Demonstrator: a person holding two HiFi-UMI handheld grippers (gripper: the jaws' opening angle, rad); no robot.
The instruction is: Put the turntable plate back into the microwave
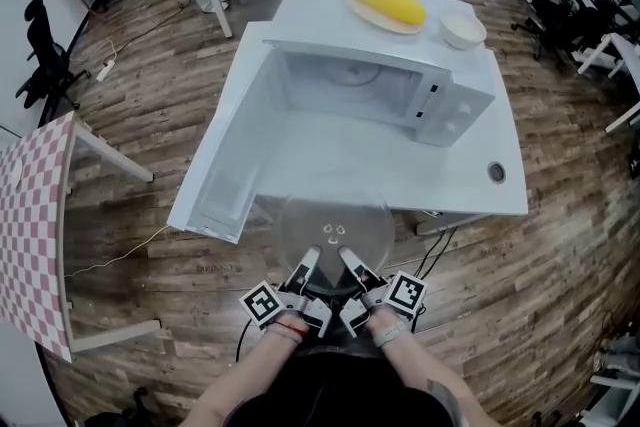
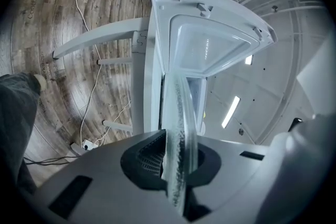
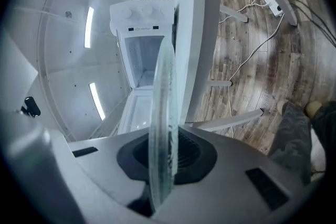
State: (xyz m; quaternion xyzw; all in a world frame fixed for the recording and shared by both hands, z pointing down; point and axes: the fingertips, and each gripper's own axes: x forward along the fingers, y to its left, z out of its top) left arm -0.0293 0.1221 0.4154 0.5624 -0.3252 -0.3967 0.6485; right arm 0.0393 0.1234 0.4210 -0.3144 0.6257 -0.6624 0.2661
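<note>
Turntable plate sits clamped in my left gripper and right gripper; next I'd carry it level into the open microwave.

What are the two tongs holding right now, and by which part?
Both hold the glass turntable plate by its near rim: the left tongs and the right tongs clamp that edge side by side.

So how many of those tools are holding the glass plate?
2. The left tool and the right tool both clamp the glass plate at its near rim, side by side.
</note>
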